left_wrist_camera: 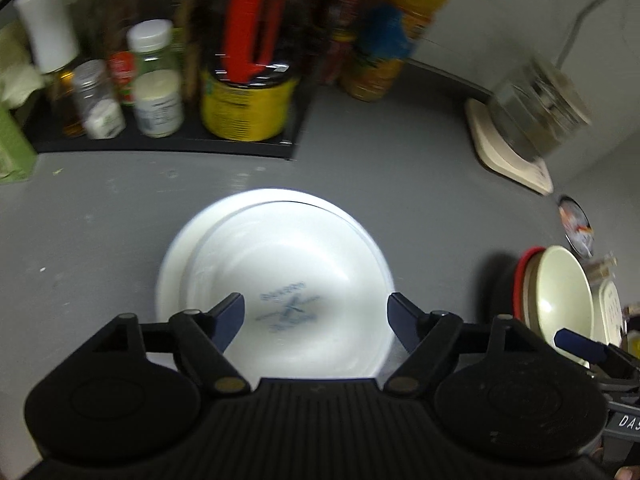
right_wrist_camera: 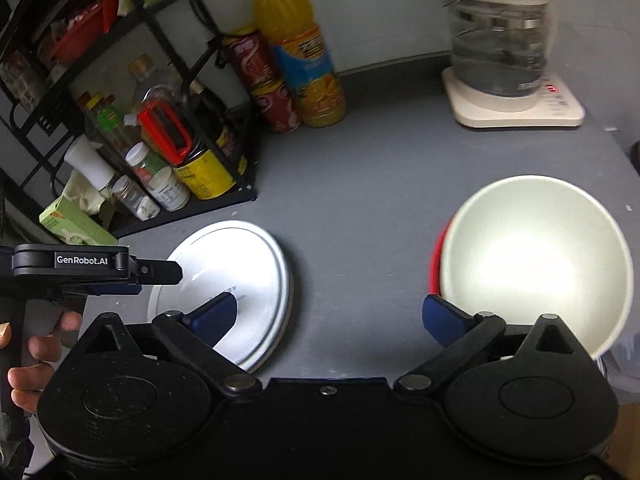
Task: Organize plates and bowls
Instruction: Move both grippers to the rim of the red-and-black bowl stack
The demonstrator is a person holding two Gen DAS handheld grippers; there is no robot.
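Grey counter (right_wrist_camera: 360, 200): your left gripper (left_wrist_camera: 316, 316) and right gripper (right_wrist_camera: 328, 316) gape wide, empty; plates (left_wrist_camera: 276, 264) mid-counter, bowl (right_wrist_camera: 536, 260) right.

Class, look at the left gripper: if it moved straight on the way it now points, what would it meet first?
Most likely the white plates, lying stacked directly between the open left gripper fingers; depth is unclear.

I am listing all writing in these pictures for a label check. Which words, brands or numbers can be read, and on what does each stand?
"GenRobot.AI": on the left gripper, seen from the right wrist.
"DAS", cut off by the frame edge: on the right gripper, seen from the left wrist.
Blue stamp on the white plates: blurred.
Bottle, can and spice jar labels: unreadable.
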